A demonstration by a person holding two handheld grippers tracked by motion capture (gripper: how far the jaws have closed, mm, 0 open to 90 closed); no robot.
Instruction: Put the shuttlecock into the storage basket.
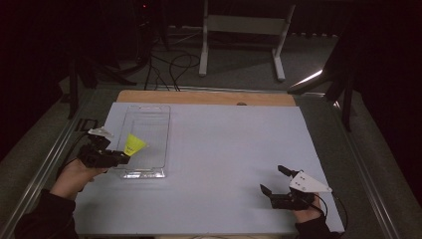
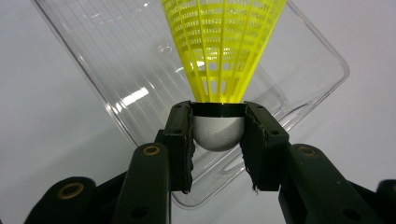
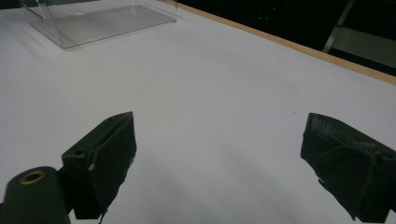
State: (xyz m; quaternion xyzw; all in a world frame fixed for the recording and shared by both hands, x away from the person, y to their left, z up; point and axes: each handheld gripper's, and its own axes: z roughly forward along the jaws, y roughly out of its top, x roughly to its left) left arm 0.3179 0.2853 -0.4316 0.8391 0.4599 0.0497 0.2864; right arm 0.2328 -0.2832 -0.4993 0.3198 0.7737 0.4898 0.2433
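High view: a pale sheet (image 1: pixel 224 164) covers a wooden table (image 1: pixel 199 96). At the left, a clear plastic tray (image 1: pixel 145 139) lies on the sheet, its long side running from near to far. The left gripper (image 1: pixel 121 157), held in a hand (image 1: pixel 74 174) at the sheet's left edge, reaches toward the tray's near left side and holds a yellow shuttlecock (image 1: pixel 134 144) above it, skirt pointing far and to the right. At the near right, well apart from the tray, the right gripper (image 1: pixel 274 180) rests low over the sheet with its jaws spread wide and nothing between them.

Left gripper view: the black jaws clamp the shuttlecock's (image 2: pixel 219 70) rounded white cork from both sides. The yellow mesh skirt fans away from them, with the tray (image 2: pixel 116 70) beneath it.

Right gripper view: the two jaws stand far apart over bare sheet (image 3: pixel 210 93). The tray (image 3: pixel 98 23) lies far off at the upper left.
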